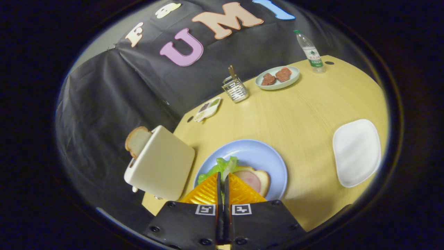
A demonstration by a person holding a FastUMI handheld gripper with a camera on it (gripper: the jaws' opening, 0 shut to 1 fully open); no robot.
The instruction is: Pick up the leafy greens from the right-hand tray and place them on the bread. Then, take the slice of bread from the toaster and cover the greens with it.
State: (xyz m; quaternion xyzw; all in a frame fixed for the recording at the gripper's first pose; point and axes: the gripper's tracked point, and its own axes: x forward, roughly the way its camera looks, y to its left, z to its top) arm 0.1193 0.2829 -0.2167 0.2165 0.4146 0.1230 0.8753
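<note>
Gripper view: claw (222,178) pinching leafy greens (222,166), leaf lengthwise ahead

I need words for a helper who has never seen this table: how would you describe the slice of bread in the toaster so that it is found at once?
Start from the blue plate just ahead of the shut gripper, which pinches the leafy greens. Beside that plate, at the table edge, stands a cream toaster. The slice of bread sticks out of its top slot, bare and on edge, unlike the ham-topped bread lying flat on the plate.
</note>
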